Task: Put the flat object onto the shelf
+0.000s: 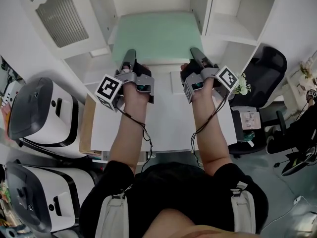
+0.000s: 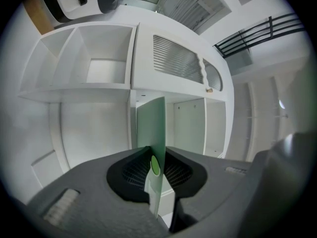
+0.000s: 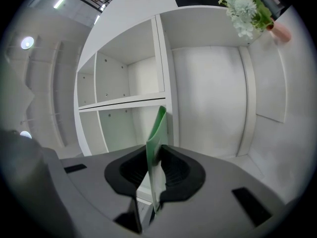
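A pale green flat sheet is held level in front of me, its far part reaching into the middle compartment of the white shelf unit. My left gripper is shut on the sheet's near left edge, and my right gripper is shut on its near right edge. The left gripper view has the sheet edge-on between the dark pads, with open shelf bays behind. In the right gripper view the sheet also stands edge-on between the pads. Whether the sheet rests on the shelf board I cannot tell.
A white desk lies under my forearms, a wooden board along its left side. Two white-and-grey machines stand at the left. A black office chair and white flowers are at the right. A louvred door hangs upper left.
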`<state>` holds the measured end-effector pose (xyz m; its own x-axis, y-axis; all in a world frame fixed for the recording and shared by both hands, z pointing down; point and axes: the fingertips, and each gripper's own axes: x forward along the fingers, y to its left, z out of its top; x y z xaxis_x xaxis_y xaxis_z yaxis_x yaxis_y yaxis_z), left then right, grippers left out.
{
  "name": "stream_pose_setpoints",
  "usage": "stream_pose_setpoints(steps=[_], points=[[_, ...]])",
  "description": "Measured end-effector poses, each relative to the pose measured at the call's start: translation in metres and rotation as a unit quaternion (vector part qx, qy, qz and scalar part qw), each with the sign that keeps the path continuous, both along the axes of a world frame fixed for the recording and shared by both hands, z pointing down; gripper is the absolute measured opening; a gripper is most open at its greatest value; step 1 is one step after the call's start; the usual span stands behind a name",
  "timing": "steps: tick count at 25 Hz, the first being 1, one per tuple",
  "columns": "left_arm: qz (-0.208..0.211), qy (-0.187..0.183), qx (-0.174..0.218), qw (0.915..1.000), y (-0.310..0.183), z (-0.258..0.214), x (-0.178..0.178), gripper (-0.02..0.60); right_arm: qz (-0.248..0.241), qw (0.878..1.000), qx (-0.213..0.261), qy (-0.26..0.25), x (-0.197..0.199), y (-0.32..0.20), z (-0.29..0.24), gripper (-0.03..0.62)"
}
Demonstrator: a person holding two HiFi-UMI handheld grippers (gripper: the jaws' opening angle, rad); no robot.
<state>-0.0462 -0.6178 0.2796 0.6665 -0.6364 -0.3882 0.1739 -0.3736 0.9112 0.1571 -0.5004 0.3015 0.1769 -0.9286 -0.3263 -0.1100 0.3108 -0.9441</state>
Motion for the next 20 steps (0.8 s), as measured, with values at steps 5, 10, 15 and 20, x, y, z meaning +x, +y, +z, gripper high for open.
stream_pose_setpoints(steps=[5,10,15,20], points=[[0.002,-0.005,-0.011,0.9999,-0.021,-0.006,0.017,0.063,0.005,1.0,-0.009,-0.012,0.016,-0.02,-0.008,0.064],[0.001,-0.008,-0.017,0.9998,-0.034,-0.005,0.025,0.065,0.005,1.0,-0.015,-0.016,0.024,-0.033,-0.009,0.066],[-0.004,-0.014,-0.025,0.9996,-0.048,-0.009,0.039,0.067,0.002,1.0,-0.019,-0.022,0.041,-0.048,-0.006,0.069],[-0.006,-0.019,-0.036,0.9991,-0.062,-0.008,0.051,0.069,0.005,0.999,-0.023,-0.026,0.049,-0.059,-0.01,0.069]])
